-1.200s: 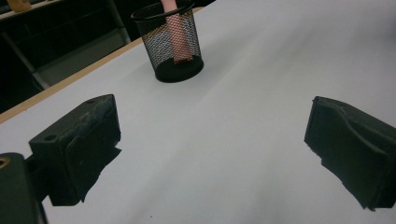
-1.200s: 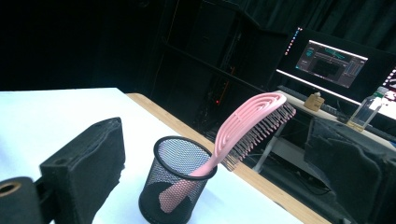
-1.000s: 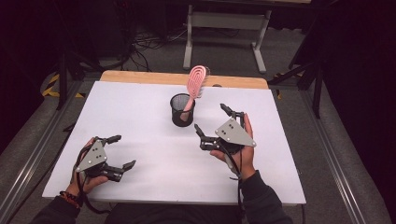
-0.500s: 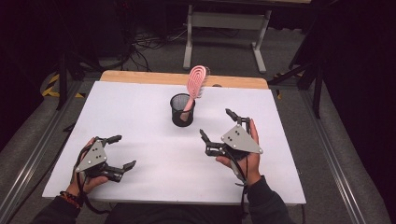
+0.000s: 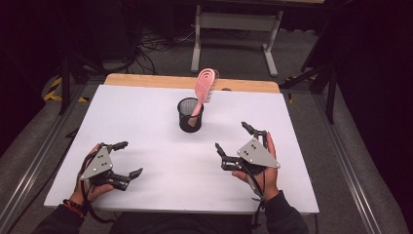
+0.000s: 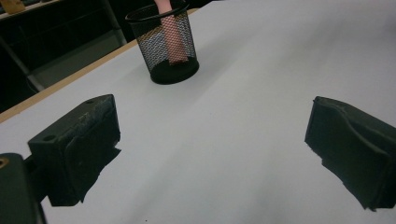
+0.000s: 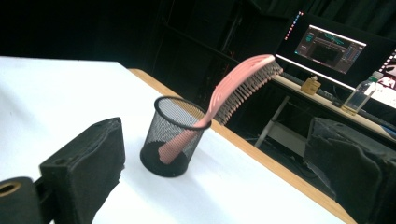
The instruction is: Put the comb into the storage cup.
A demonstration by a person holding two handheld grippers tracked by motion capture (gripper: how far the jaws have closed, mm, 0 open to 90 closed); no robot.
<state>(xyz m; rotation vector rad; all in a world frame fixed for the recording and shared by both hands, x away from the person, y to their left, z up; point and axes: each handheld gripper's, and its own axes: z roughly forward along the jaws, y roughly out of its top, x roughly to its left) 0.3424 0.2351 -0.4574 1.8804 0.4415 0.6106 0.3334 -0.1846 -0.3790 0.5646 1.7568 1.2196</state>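
Note:
A black mesh cup (image 5: 190,115) stands upright near the middle of the white table (image 5: 146,112), toward the far side. A pink hairbrush (image 5: 203,87) leans in it, handle down and head sticking out to the right. The cup (image 6: 164,45) sits ahead in the left gripper view, and the right gripper view has the cup (image 7: 173,135) and the brush (image 7: 238,86). My left gripper (image 5: 125,158) rests open at the table's near left. At the near right my right gripper (image 5: 233,137) is open too, its jaws wide apart and nothing between them.
A wooden strip (image 5: 146,80) edges the table's far side. Beyond it stand a grey metal frame (image 5: 236,22) and floor cables. A monitor (image 7: 334,44) and a bottle (image 7: 357,99) sit on a desk behind the cup in the right gripper view.
My right gripper has drawn back from the cup toward the near right of the table, staying open. The left gripper has not moved.

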